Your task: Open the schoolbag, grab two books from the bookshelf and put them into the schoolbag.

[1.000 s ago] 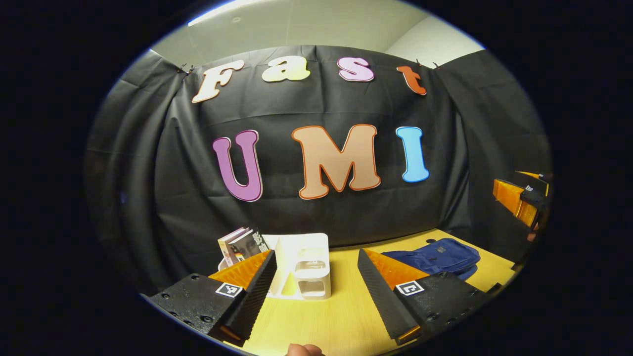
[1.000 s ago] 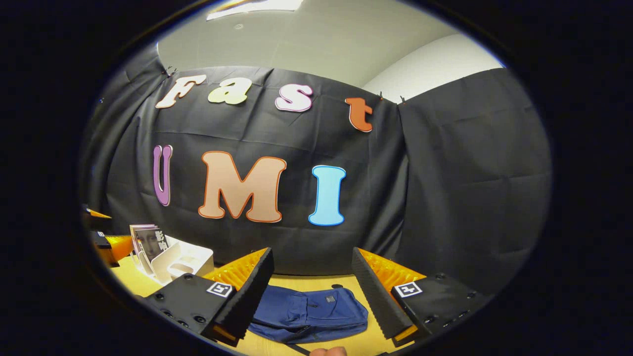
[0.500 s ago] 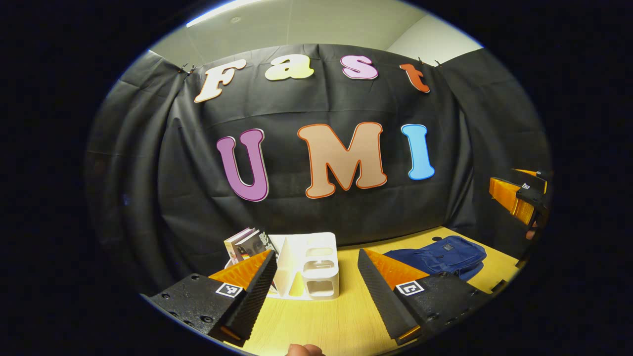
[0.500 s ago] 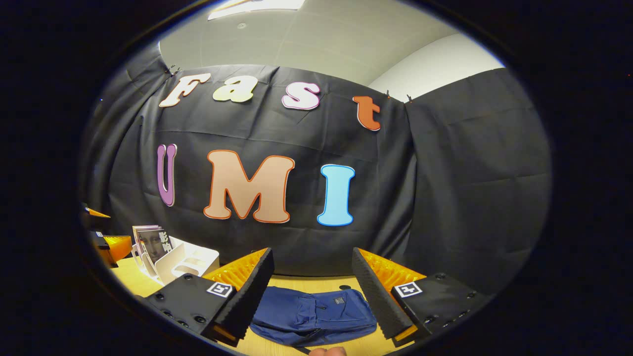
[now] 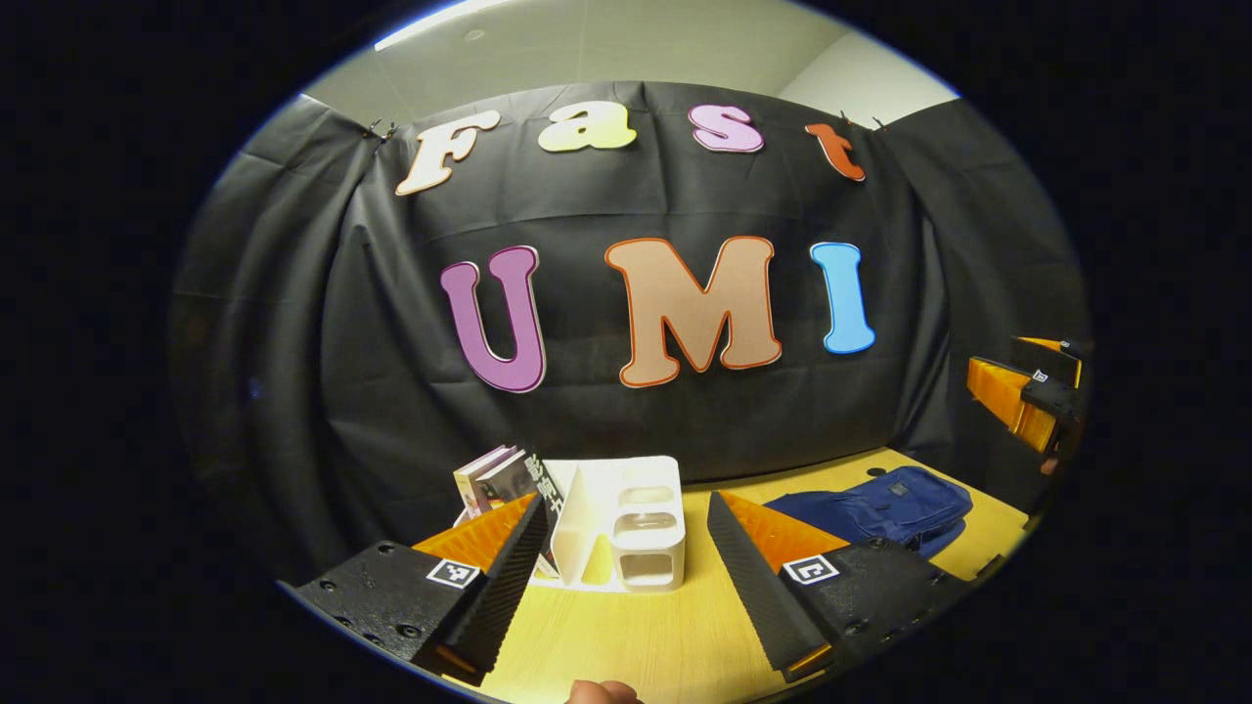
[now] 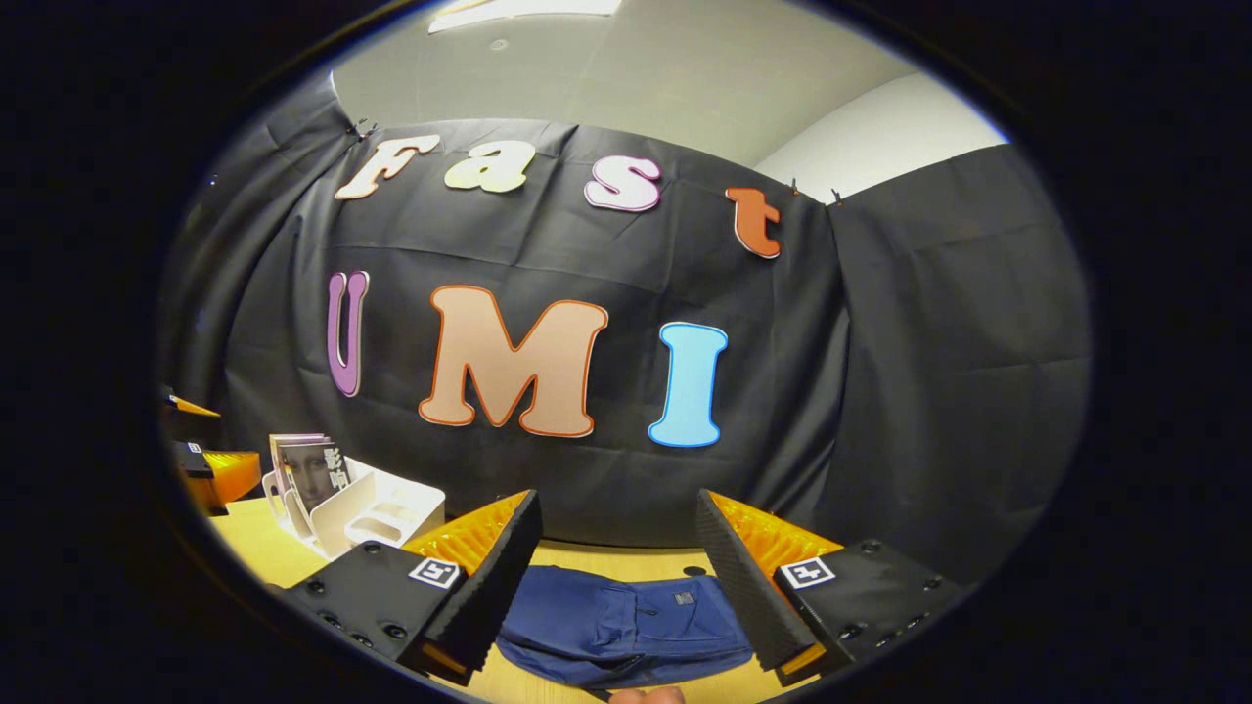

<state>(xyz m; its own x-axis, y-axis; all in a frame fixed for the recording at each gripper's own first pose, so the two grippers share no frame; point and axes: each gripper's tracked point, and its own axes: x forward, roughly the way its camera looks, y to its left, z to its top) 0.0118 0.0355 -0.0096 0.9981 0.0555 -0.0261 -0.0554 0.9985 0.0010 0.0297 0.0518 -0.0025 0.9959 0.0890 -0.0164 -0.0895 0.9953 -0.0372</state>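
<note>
Behind everything hangs the black cloth wall (image 5: 626, 411), creased and clipped at its upper corners, wrapping the far side and both flanks of the booth; above it a pale ceiling (image 6: 626, 88) with a strip light and a white room wall (image 6: 871, 137) rise past the cloth's top edge. Below the cloth runs a light wooden table (image 5: 665, 636), its grain plain and its far edge meeting the cloth.

On the table's right part lies the blue schoolbag (image 5: 880, 504), flat and zipped closed; in the right gripper view it sits between that gripper's fingers, farther off, front pocket facing up (image 6: 636, 626). To the left stands a white bookshelf (image 5: 621, 523) (a desk organiser with upright dividers and small open compartments), well apart from the bag. The books (image 5: 499, 479) lean upright in its left slot, covers facing outward (image 6: 308, 469).

Lowest in the left gripper view, the left gripper (image 5: 626, 587) hangs over the near table with its fingers spread wide and nothing between them, pointed at the bookshelf. The right gripper (image 6: 621, 587) is likewise spread and empty above the schoolbag; it also shows at the far right edge of the left gripper view (image 5: 1027, 396). A fingertip (image 5: 602, 692) of the person peeks at the bottom edge.
</note>
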